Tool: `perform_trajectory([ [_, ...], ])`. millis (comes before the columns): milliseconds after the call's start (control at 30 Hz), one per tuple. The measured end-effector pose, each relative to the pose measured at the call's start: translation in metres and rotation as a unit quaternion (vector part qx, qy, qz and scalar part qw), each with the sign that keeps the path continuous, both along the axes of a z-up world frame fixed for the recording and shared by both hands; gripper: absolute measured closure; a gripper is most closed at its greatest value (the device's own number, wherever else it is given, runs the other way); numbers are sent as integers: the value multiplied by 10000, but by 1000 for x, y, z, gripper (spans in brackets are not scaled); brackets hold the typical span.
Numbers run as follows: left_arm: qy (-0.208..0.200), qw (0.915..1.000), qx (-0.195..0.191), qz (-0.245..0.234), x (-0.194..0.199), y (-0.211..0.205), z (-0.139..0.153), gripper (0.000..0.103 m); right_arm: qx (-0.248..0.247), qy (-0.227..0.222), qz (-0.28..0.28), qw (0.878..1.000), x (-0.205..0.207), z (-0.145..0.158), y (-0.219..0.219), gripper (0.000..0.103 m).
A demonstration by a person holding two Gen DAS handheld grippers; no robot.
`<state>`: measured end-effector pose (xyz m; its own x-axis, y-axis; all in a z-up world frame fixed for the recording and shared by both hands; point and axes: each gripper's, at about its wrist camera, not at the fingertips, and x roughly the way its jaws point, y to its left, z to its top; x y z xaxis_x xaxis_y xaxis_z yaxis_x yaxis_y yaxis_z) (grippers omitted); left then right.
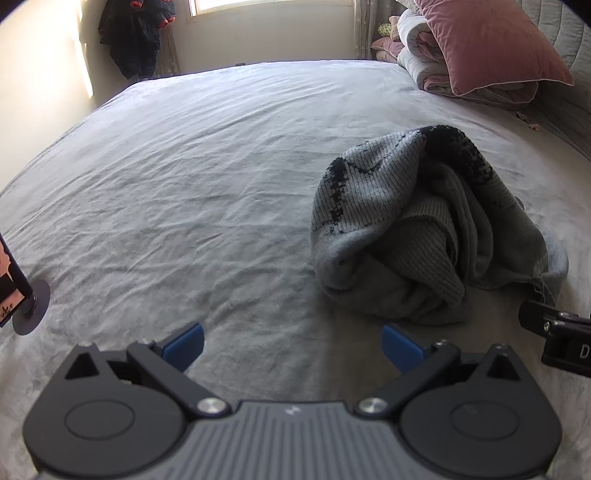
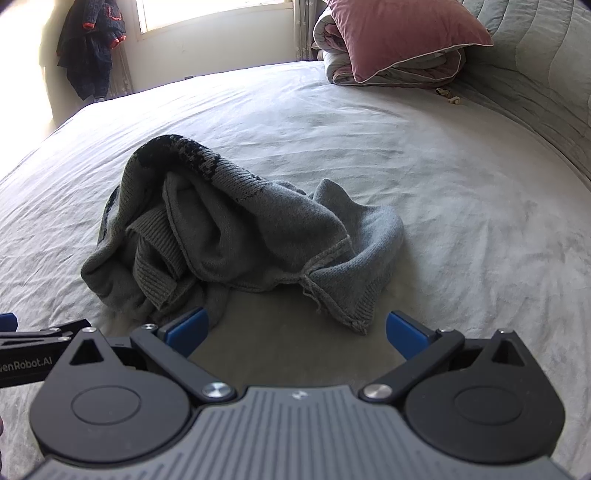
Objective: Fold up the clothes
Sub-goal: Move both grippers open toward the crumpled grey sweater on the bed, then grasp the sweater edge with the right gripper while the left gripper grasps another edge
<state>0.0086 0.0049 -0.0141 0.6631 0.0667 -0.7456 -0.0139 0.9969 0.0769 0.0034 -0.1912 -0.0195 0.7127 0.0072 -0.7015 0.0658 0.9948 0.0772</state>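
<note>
Left wrist view: the left gripper [image 1: 291, 345] hovers low over the bed [image 1: 192, 177], its blue-padded jaws spread wide with nothing between them. The grey sweater [image 1: 413, 236] lies in a crumpled heap on the sheet at about two o'clock from the jaws, near but not touching them. A black phone on a round stand [image 1: 26, 299] sits at nine o'clock at the frame edge. At one o'clock, far back, a pink pillow [image 1: 491, 44] rests on a folded quilt [image 1: 424, 62]. A dark jacket [image 1: 135, 33] hangs at eleven o'clock beside the window.

Right wrist view: the right gripper [image 2: 297, 332] also has its jaws wide apart and empty. The sweater [image 2: 236, 232] lies at about eleven o'clock, its lower hem just beyond the pads. The left gripper [image 2: 40, 350] shows at nine o'clock.
</note>
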Motion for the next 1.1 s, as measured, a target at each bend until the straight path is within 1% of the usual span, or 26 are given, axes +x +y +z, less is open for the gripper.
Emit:
perform_trajectory([
  [300,105,9999,38,-26,3,-1,-7,0,13,69,29,10000,2,-2,1,0],
  [467,301,9993,191,140,12,1,-20,0,40,305,32,9995,7,-9,-1,0],
  [533,339,9990,194,198,14,4,-22,0,41,409,31,9991,9,-13,-2,0],
  [700,464,9979,312,322,18,5,-34,0,-2,712,11,9975,14,-26,-3,0],
  [767,542,9974,368,310,20,5,-40,0,-44,858,1,9963,17,-34,-2,0],
  [867,503,9976,373,295,20,4,-42,0,-263,900,25,9956,19,-41,3,0],
  [933,512,9977,323,316,20,6,-43,0,-438,848,82,9954,19,-43,8,0],
  [1000,525,9977,174,398,20,9,-46,0,-587,800,132,9950,18,-45,13,0],
  [1100,461,9979,10,454,21,16,-52,0,-581,785,98,9952,16,-47,13,0],
])
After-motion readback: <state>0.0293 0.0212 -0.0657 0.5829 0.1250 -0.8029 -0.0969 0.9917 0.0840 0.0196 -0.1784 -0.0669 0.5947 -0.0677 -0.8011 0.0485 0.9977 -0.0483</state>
